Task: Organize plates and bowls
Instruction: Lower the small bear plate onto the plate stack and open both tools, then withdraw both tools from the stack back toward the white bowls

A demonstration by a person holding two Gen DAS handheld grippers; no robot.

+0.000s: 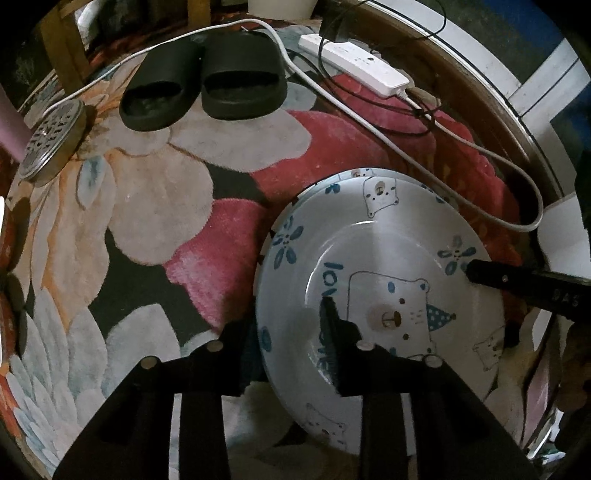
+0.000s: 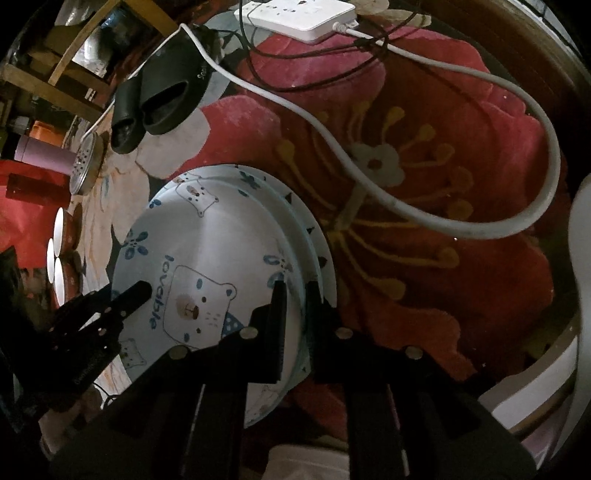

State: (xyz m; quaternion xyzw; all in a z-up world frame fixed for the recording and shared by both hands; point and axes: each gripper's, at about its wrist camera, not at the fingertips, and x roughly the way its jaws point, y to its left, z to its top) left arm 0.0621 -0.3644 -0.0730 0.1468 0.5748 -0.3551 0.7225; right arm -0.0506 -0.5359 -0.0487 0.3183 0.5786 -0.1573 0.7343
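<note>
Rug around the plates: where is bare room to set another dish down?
The widest bare patch of rug lies between the black slippers, the perforated metal lid and the plate stack. Beyond the plates it is crowded: the white cable loops across the red flower toward the power strip.

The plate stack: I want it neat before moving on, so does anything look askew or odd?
Yes. The top plate sits shifted off the plates below, whose rims stick out on one side. The right gripper pinches that edge. Oddly, black slippers and a power strip share the floral rug.
</note>
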